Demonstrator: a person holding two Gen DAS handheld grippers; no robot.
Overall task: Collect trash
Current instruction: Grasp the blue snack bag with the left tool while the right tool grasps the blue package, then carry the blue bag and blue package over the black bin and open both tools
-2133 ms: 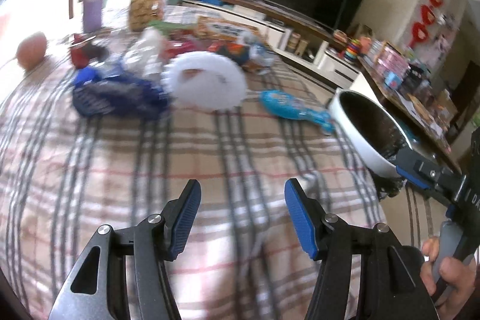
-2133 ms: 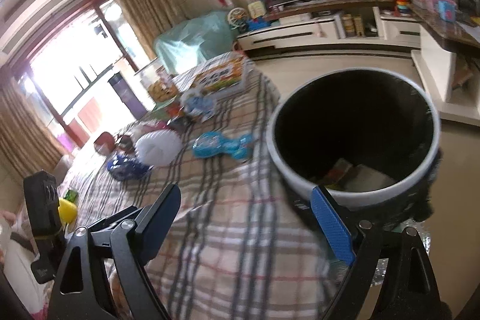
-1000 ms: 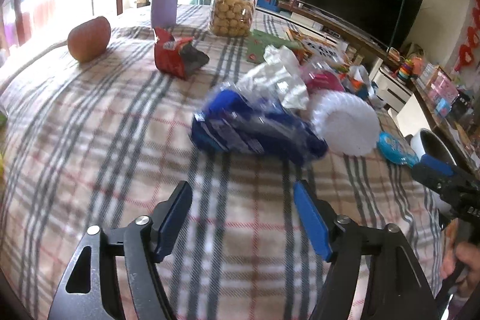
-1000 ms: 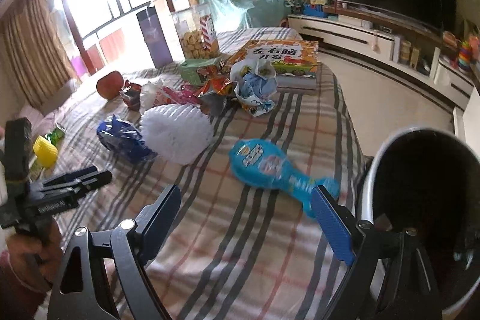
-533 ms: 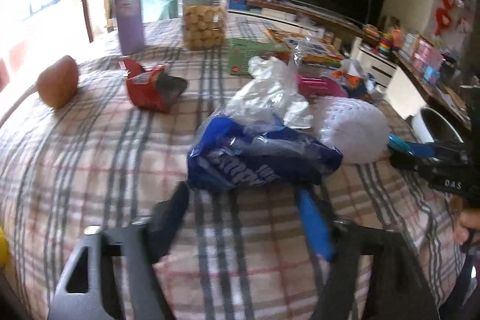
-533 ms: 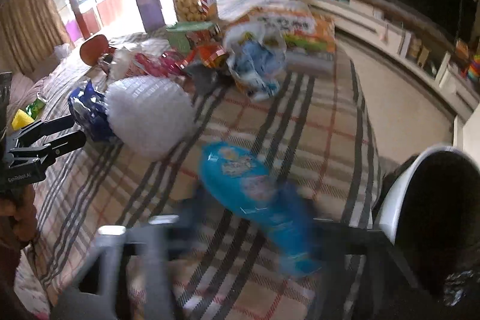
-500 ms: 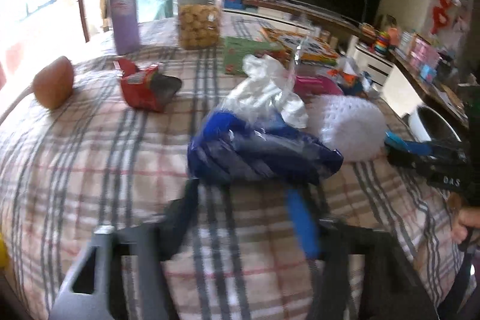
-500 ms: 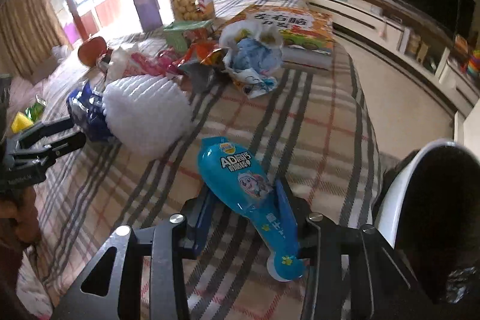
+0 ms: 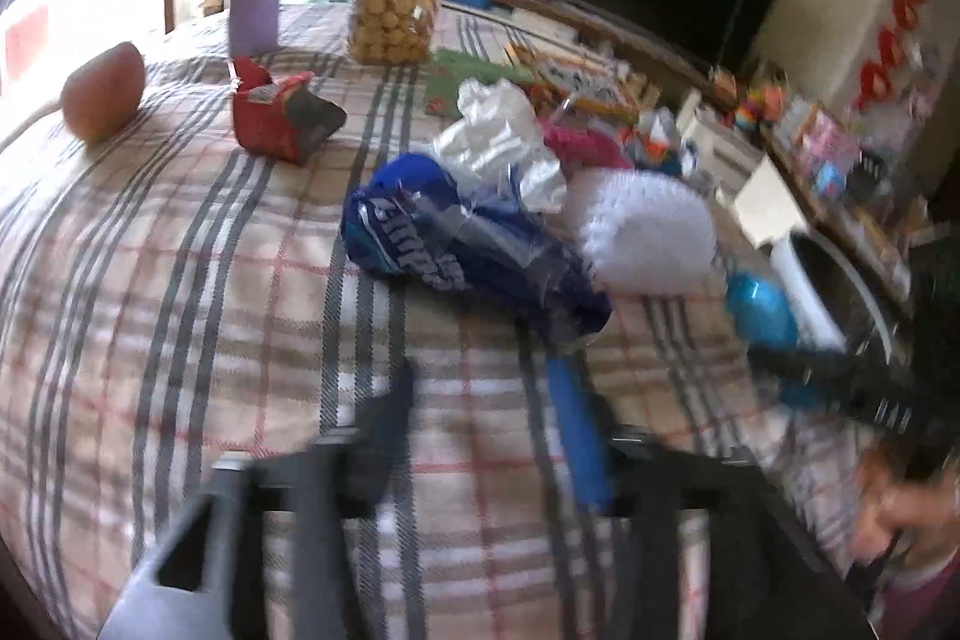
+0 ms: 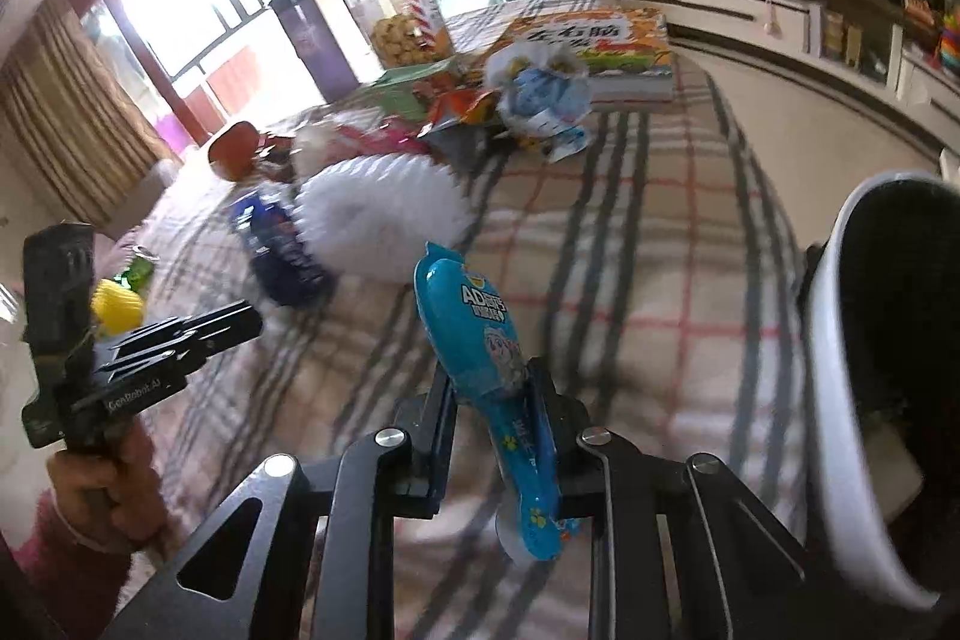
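At lower centre of the right wrist view, the right gripper [image 10: 493, 403] is closing, pinching a bright blue plastic snack packet [image 10: 487, 382] beside the white-rimmed black bin [image 10: 840, 400]. The left gripper [image 9: 489, 415] is opening, empty, over the plaid-covered bench [image 9: 180, 310], just below a crumpled dark blue wrapper [image 9: 456, 244].

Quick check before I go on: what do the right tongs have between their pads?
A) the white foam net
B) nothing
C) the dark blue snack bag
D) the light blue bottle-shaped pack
D: in the right wrist view the right tongs are closing on the narrow neck of the light blue bottle-shaped pack, beside the white-rimmed bin.
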